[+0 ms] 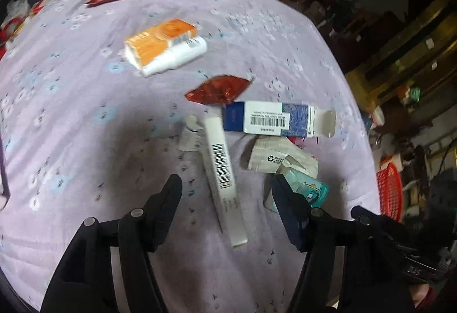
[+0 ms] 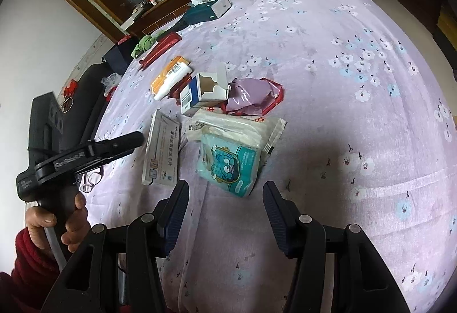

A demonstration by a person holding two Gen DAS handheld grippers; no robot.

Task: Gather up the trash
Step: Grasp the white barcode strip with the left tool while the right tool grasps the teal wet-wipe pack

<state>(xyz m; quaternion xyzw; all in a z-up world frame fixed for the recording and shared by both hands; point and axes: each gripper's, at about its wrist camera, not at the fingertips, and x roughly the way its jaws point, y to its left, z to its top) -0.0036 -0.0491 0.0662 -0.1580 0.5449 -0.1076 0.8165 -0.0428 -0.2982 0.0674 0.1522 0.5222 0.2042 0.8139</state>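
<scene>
Hovering over a lilac flowered bedspread [image 2: 328,61], both grippers are standing with their fingers spread wide and gripping nothing; the left gripper [image 1: 227,200] is pointing down at a long white barcoded box [image 1: 222,178], which is lying between its fingers and reaching out past their tips; just beyond its right fingertip a teal cartoon-printed packet [image 1: 310,190] is peeking out, with a crumpled white wrapper [image 1: 274,156] bearing a recycling mark lying just ahead of that; farther forward a blue and white carton [image 1: 271,118] with an open end flap is lying across the view, a red foil wrapper [image 1: 220,90] is sitting just beyond it, and an orange box [image 1: 160,40] with a white tube [image 1: 177,57] against it is resting well ahead to the left; the right gripper [image 2: 225,193] is facing the same teal packet [image 2: 231,164], which is lying just ahead of its fingertips and slightly between them; to the left of that gripper a hand [image 2: 57,223] in a red sleeve is clutching the handle of the left gripper [image 2: 125,143], whose fingers are showing side-on near the white box [image 2: 162,153]; a teal tissue box [image 2: 208,8] is sitting far ahead at the bed's far edge.
</scene>
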